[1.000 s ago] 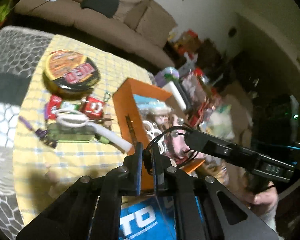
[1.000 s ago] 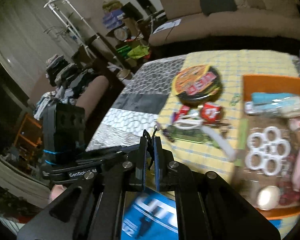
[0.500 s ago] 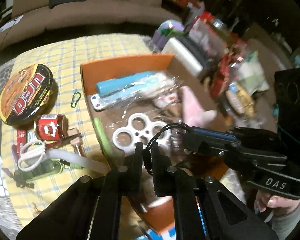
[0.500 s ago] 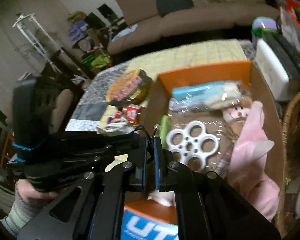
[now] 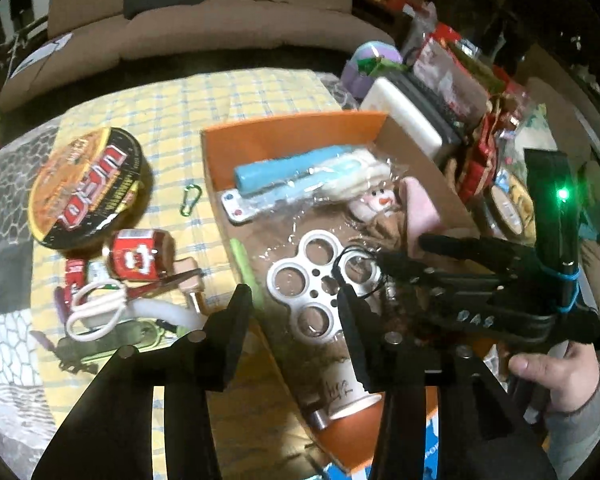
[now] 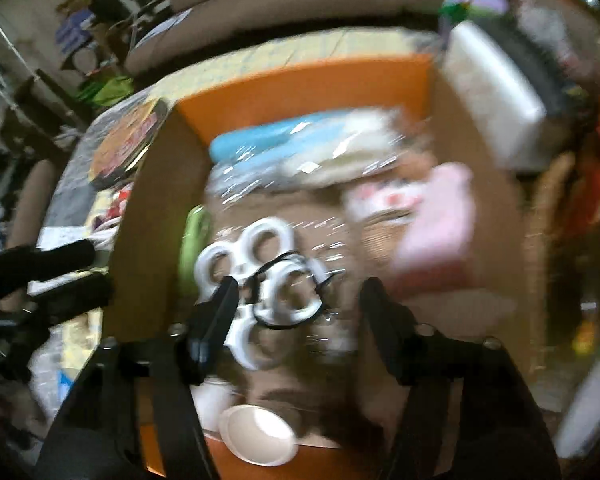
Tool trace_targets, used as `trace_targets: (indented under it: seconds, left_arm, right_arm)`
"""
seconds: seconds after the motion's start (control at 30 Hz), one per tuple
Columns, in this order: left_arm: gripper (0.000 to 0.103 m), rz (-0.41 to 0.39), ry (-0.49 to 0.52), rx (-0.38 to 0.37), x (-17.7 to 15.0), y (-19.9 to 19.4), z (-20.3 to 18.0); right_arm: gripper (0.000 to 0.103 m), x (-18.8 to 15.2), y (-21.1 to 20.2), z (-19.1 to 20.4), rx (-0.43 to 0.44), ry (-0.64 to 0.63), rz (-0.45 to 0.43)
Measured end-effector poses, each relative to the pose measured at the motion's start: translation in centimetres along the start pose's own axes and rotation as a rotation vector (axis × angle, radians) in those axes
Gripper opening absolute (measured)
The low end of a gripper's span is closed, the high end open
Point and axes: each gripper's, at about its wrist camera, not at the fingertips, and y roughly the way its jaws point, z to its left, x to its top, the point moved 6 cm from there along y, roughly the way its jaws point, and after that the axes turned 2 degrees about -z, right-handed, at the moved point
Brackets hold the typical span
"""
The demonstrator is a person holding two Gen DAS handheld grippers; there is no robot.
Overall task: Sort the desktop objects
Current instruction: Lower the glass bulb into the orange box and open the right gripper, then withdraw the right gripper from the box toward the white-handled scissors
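- The yellow checked tablecloth [image 5: 236,96] spreads under everything, with a brown sofa [image 5: 204,28] behind it.
- The orange cardboard box [image 5: 296,132] sits on the cloth's right part, open-topped and crowded inside.
- The round black instant-noodle bowl [image 5: 86,188] lies left of the box, on the cloth.
- The left gripper [image 5: 296,300] hangs over the box's near left wall, jaws opening, with nothing between the pads.
- The right gripper [image 6: 296,292] hovers above the box interior, jaws opening too; that view is blurred, but no object sits between its fingers. A hand [image 5: 556,380] holds its handle at the right edge.
- A blue stapler [image 5: 284,172] in clear wrap lies along the box's far side.
- A white plastic ring holder [image 5: 320,280] lies flat in the middle of the box, just ahead of both grippers.
- A pink plush piece [image 5: 420,208] rests at the box's right side, beside a small snowman face [image 5: 376,202].
- A small red can [image 5: 140,256] lies on its side on the cloth below the noodle bowl.
- A coiled white cable [image 5: 96,312] lies near the can.
- A green carabiner [image 5: 190,199] lies between bowl and box.
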Motion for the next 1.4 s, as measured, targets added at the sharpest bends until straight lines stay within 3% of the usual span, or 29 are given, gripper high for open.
trace_targets:
  seconds: [0.1, 0.17, 0.37, 0.6, 0.77, 1.03, 1.27, 1.4]
  left_arm:
    - [0.055, -0.043, -0.022, 0.003, -0.1, -2.1, 1.1]
    - [0.067, -0.074, -0.04, 0.018, -0.5, -3.7, 2.5]
    - [0.073, -0.121, -0.151, 0.095, -3.3, -7.1, 10.3]
    - [0.083, -0.121, -0.265, 0.11, -8.3, -6.9, 16.2]
    - [0.094, -0.137, -0.346, 0.071, -10.9, -6.4, 18.7]
    - [0.094, -0.137, -0.393, 0.094, -13.1, -5.8, 21.3]
    - [0.094, -0.132, -0.386, 0.061, -12.9, -5.5, 21.7]
    - [0.094, -0.114, -0.364, 0.058, -12.6, -4.9, 21.5]
  right_arm:
    - [0.063, 0.0, -2.0, 0.0, 0.063, 0.029, -0.03]
    - [0.063, -0.1, -3.4, 0.5, 0.088, 0.023, -0.05]
    - [0.063, -0.2, -6.2, 5.5, 0.188, -0.059, -0.092]
    - [0.063, -0.7, -6.2, 13.4, 0.252, -0.178, -0.089]
    - [0.063, -1.1, -4.6, 17.7, 0.284, -0.212, -0.066]
    - [0.062, -0.9, 0.5, 23.0, 0.319, -0.219, -0.005]
    - [0.06, 0.1, 6.9, 27.0, 0.268, -0.282, 0.045]
    - [0.049, 0.2, 9.0, 27.4, 0.306, -0.242, 0.084]
